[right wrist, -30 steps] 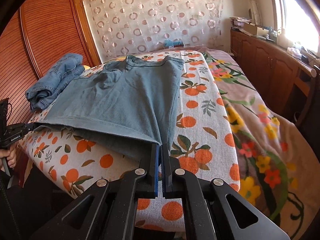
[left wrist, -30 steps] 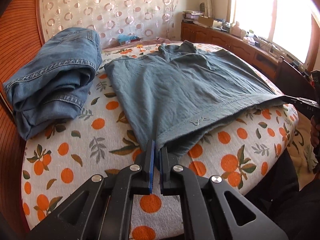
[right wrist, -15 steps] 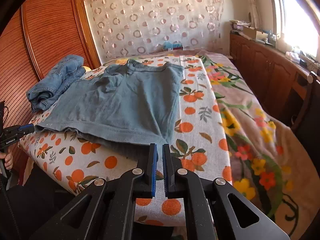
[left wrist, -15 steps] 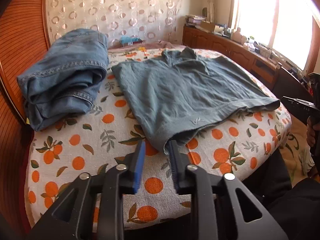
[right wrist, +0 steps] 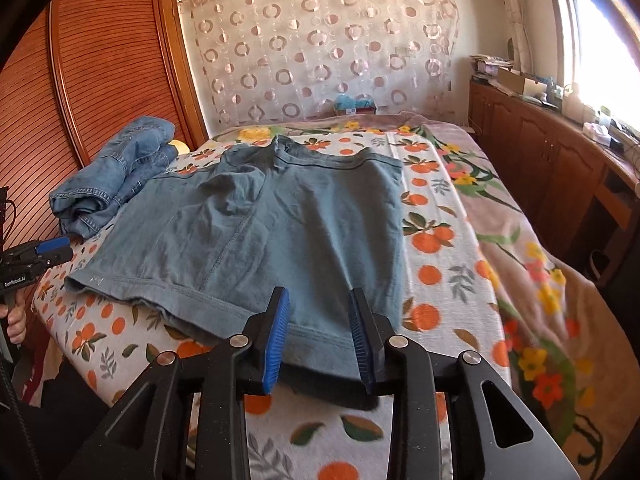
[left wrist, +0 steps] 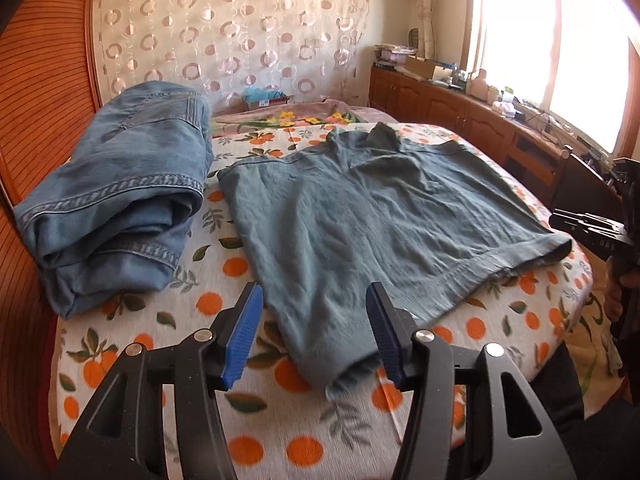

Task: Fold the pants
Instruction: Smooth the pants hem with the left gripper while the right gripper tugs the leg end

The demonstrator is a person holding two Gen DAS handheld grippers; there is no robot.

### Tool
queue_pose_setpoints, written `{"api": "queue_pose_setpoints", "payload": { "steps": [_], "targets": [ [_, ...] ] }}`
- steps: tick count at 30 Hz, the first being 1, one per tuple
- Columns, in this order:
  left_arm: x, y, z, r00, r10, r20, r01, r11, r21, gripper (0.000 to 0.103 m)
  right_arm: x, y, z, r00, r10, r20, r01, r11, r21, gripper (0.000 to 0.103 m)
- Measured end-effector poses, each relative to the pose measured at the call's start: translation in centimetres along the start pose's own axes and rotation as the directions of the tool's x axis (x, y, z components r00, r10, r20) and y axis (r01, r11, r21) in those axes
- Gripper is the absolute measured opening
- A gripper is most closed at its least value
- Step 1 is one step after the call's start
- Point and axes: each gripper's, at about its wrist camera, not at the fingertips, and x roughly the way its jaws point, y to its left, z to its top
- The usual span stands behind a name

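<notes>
Grey-blue shorts (left wrist: 380, 216) lie flat on the orange-print bed cover (left wrist: 280, 408), waistband at the far end, leg hems near me; they also show in the right wrist view (right wrist: 280, 232). My left gripper (left wrist: 316, 336) is open and empty, hovering over the near left hem corner. My right gripper (right wrist: 318, 334) is open and empty, over the near right hem corner. The right gripper shows at the right edge of the left wrist view (left wrist: 592, 232); the left gripper shows at the left edge of the right wrist view (right wrist: 44, 252).
Folded blue jeans (left wrist: 120, 200) lie at the bed's left side, by a wooden slatted wardrobe (right wrist: 80, 80). A floral blanket (right wrist: 520, 248) covers the bed's right side. Wooden cabinets (right wrist: 560, 168) with clutter run under the window. A curtain (right wrist: 320, 40) hangs behind the bed.
Both grippers let go of the shorts' hem corners and opened wide. They pulled back and up a little, and the hem now lies on the bed.
</notes>
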Motion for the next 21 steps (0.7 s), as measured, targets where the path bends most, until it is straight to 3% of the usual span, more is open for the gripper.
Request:
{"api": "queue_pose_setpoints", "payload": {
  "steps": [7, 15, 21],
  "targets": [
    [1.6, 1.8, -0.6, 0.998, 0.036, -0.042, -0.038, 0.999, -0.038, 0.055, 2.4, -0.1, -0.7, 0.994, -0.078, -0.078, 0.076, 0.997, -0.027, 0.033],
    [2.1, 1.8, -2.6, 0.994, 0.046, -0.102, -0.048, 0.999, -0.018, 0.055, 2.6, 0.1, -1.2, 0.995, -0.093, -0.029, 0.092, 0.995, -0.033, 0.034],
    [1.7, 2.0, -3.6, 0.997, 0.04, -0.069, -0.042, 0.999, -0.028, 0.056, 2.4, -0.1, -1.6, 0.996, -0.083, -0.029, 0.082, 0.996, -0.032, 0.034]
  ]
}}
